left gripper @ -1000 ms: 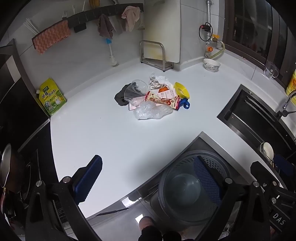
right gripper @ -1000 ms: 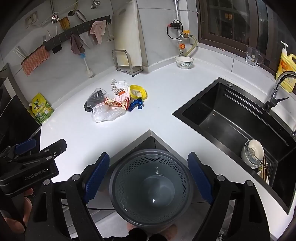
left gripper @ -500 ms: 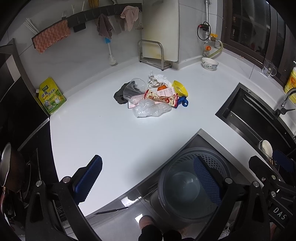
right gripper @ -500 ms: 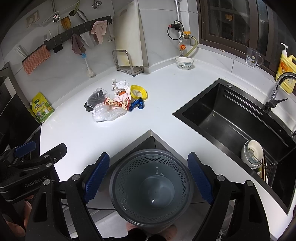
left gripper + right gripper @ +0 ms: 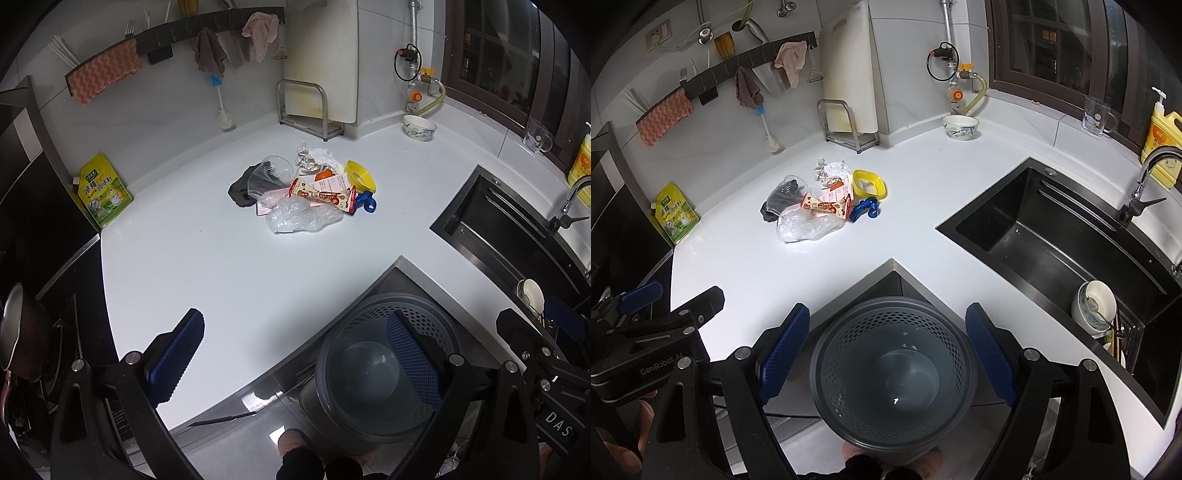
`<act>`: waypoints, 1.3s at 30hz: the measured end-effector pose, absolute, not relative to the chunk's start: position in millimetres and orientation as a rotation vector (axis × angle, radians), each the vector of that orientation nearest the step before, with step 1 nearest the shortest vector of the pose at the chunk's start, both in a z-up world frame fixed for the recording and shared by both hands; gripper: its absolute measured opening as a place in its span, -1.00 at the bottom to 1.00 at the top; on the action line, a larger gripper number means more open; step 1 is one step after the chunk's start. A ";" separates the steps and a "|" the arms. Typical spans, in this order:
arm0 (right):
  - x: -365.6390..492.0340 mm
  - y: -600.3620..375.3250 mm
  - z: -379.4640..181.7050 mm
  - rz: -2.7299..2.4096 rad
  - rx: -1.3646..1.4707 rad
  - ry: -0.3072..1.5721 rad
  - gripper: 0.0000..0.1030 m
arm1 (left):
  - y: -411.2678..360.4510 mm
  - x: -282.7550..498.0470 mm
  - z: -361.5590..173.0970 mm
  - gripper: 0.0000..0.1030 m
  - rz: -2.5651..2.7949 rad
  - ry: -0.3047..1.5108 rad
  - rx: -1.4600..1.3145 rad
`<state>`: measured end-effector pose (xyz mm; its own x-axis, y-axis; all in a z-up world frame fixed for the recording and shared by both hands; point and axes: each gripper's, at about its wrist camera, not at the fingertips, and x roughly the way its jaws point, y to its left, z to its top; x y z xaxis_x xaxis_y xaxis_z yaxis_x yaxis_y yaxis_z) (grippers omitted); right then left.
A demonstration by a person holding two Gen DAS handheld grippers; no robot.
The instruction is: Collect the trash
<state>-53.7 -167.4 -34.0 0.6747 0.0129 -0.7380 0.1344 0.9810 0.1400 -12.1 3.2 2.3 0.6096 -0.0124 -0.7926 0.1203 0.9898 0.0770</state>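
Trash [image 5: 308, 192] apparently stretches left-right on the countertop [image 5: 207, 266]; each hand-held gripper [image 5: 295, 354] [image 5: 888, 345] gapes wide, empty.

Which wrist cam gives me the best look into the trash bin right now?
The right wrist view: the trash bin sits centred between that gripper's open fingers, its whole rim and inside bottom visible, with nothing in it. In the left wrist view the trash bin is off to the right, partly hidden behind a blue finger pad.
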 end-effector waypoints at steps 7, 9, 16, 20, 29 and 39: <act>-53.6 -167.0 -34.0 -0.069 0.187 0.828 0.60 | 5.2 -12.6 3.5 0.88 -0.077 0.914 0.125; -53.8 -167.0 -34.1 -0.069 0.187 0.828 0.60 | 5.1 -12.5 3.4 0.88 -0.077 0.913 0.125; -54.2 -167.4 -34.2 -0.069 0.187 0.827 0.60 | 5.3 -12.9 3.5 0.88 -0.077 0.913 0.125; -54.4 -167.1 -34.4 -0.068 0.186 0.826 0.60 | 5.3 -12.9 3.3 0.88 -0.076 0.912 0.124; -55.5 -168.4 -32.8 -0.065 0.188 0.827 0.60 | 6.0 -13.5 3.5 0.88 -0.077 0.911 0.124; -56.2 -168.1 -32.6 -0.064 0.188 0.825 0.60 | 6.2 -13.2 3.3 0.88 -0.077 0.911 0.124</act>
<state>-56.2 -168.1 -32.6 0.6773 0.0160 -0.7355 0.1299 0.9815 0.1409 -13.2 6.2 3.3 0.6112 -0.0140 -0.7914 0.1191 0.9901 0.0744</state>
